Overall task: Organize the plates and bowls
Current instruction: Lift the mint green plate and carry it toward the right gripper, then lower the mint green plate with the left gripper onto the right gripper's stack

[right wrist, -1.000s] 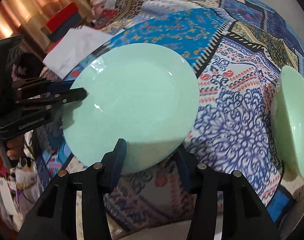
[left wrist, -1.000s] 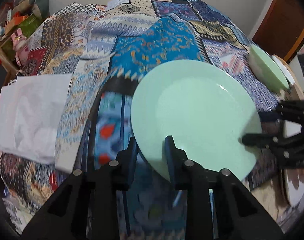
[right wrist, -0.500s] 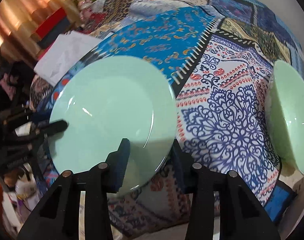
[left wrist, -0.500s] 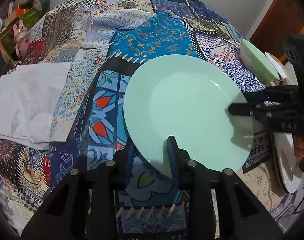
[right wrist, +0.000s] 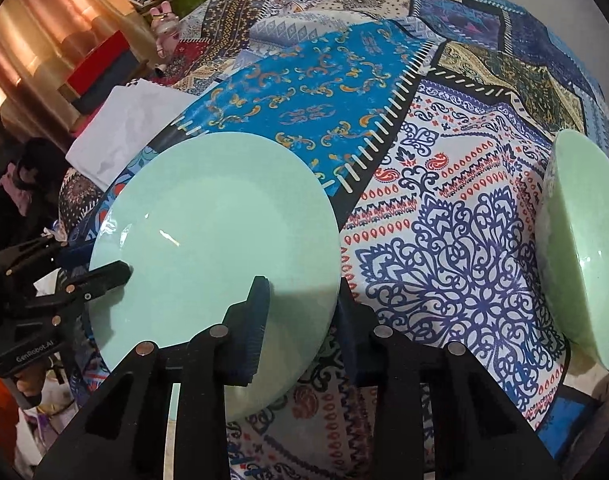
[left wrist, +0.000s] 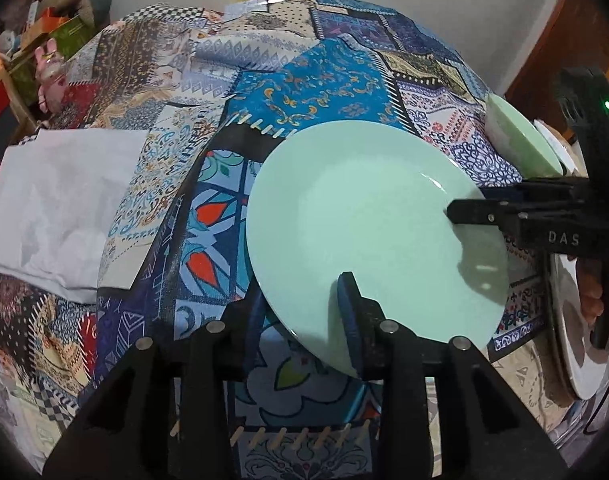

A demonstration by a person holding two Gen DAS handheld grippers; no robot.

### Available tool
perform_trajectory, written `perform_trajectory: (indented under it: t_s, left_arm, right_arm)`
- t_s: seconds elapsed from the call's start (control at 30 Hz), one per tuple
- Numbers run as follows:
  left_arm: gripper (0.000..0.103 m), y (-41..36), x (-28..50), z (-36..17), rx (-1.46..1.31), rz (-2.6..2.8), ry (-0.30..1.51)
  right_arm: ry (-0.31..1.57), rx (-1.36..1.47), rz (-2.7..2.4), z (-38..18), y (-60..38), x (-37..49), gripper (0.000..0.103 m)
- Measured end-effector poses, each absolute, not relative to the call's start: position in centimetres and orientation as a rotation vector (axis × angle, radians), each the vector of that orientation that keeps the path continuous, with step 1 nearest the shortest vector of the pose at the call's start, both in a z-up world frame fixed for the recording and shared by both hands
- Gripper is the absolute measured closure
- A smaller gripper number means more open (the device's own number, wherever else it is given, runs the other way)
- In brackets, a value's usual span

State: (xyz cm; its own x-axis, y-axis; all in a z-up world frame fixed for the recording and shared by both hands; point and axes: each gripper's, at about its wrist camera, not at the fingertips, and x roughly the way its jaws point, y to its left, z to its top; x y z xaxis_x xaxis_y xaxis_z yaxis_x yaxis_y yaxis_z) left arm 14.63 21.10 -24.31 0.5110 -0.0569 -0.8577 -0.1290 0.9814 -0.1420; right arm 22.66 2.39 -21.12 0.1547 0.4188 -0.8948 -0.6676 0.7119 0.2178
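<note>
Patchwork cloth (left wrist: 312,92) under gripped green plate (left wrist: 368,224)

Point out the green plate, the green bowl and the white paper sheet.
green plate (left wrist: 368,216), left wrist view, centre of its face.
green bowl (right wrist: 584,248), right wrist view, inner surface.
white paper sheet (left wrist: 60,204), left wrist view, middle.

Mint-green plate (left wrist: 368,216) on blue-toned patchwork-patterned cloth (left wrist: 312,76); black tongs (left wrist: 304,312).

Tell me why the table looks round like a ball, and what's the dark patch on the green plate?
In both wrist views the fisheye lens bulges the patterned tablecloth into a dome. In the left wrist view the dark patch on the plate is shadow under the right gripper; in the right wrist view shadow darkens the plate's near edge, with small glare streaks.
</note>
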Motion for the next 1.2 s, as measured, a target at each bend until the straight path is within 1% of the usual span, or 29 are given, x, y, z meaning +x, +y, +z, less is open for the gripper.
perform_trajectory:
  t_s: [0.33,0.57,1.2]
  left_arm:
    - [0.068,21.0,13.5,-23.3,-0.205,0.079,1.025]
    - [0.068,19.9,12.2,-21.8,-0.214,0.076,1.001]
    - [0.068,12.5,9.9,-16.1,-0.14,0.016,0.899]
  right_arm:
    - [1.149,-0.253,0.816,-20.3,1.6,21.2,0.074]
    - [1.116,-0.203,0.833,-18.5,0.2,20.6,0.074]
    - [1.023,-0.1,0.793,-14.1,-7.8,17.5,0.074]
